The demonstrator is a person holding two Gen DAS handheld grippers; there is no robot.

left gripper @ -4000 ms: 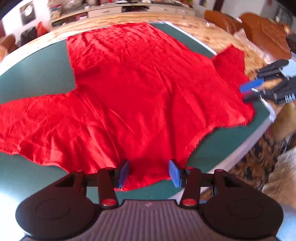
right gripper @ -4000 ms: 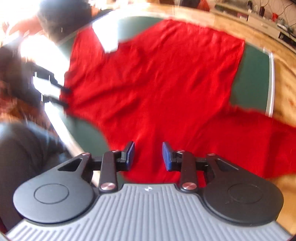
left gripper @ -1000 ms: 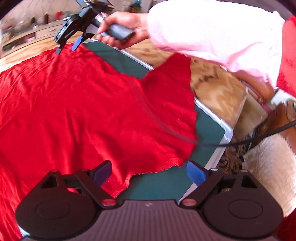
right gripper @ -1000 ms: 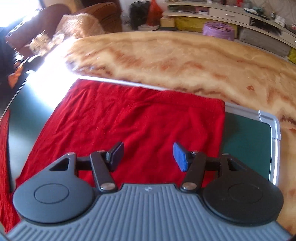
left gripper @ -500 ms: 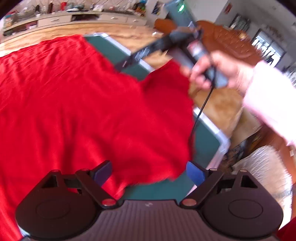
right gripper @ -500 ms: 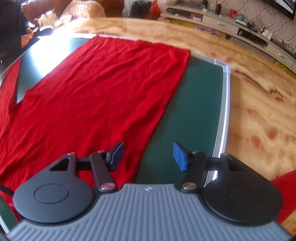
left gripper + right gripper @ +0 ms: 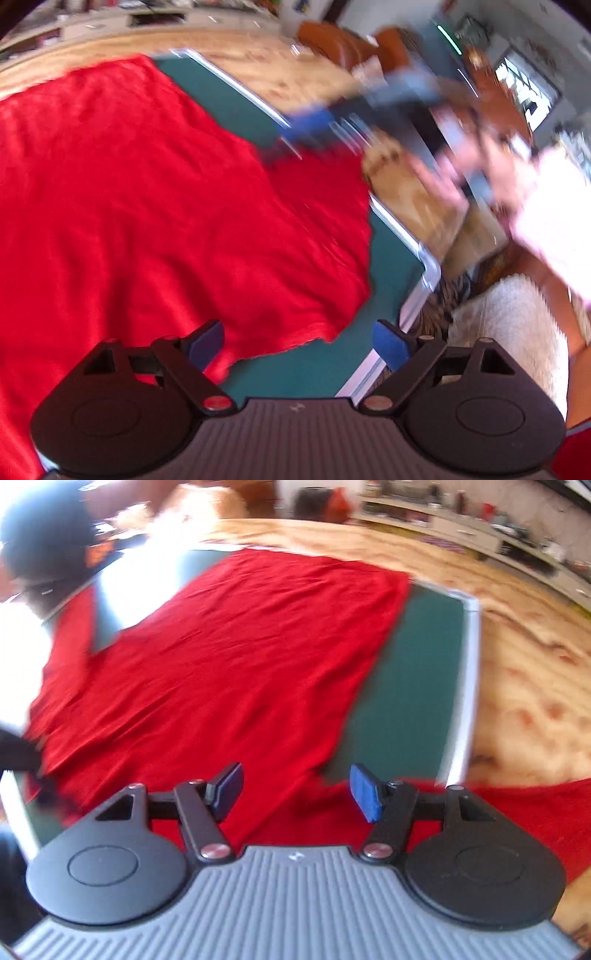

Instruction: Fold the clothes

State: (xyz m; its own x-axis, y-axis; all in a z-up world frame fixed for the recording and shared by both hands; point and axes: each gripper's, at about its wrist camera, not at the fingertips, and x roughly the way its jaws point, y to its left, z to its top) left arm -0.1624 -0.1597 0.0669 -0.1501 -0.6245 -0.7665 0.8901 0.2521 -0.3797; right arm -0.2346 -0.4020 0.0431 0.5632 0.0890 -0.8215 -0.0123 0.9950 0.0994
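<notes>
right gripper (image 7: 314,125) motion-blurred | hand (image 7: 480,173) smeared | red garment (image 7: 129,203) cut off left

Bench (image 7: 236,99) is topped with a dark green surface and edged by a pale metal-look rim (image 7: 467,686); one rounded corner is seen in each wrist view. A red garment (image 7: 147,206) is spread flat directly on the green top and covers most of it. In the left wrist view its ragged edge ends short of the near corner, with a green strip left bare along the rim. In the right wrist view a wide green band is left uncovered between the garment's straight side edge and the rim. One part of the red fabric (image 7: 535,812) is draped past the rim there. Both views are motion-blurred, so finer cloth detail cannot be told.
</notes>
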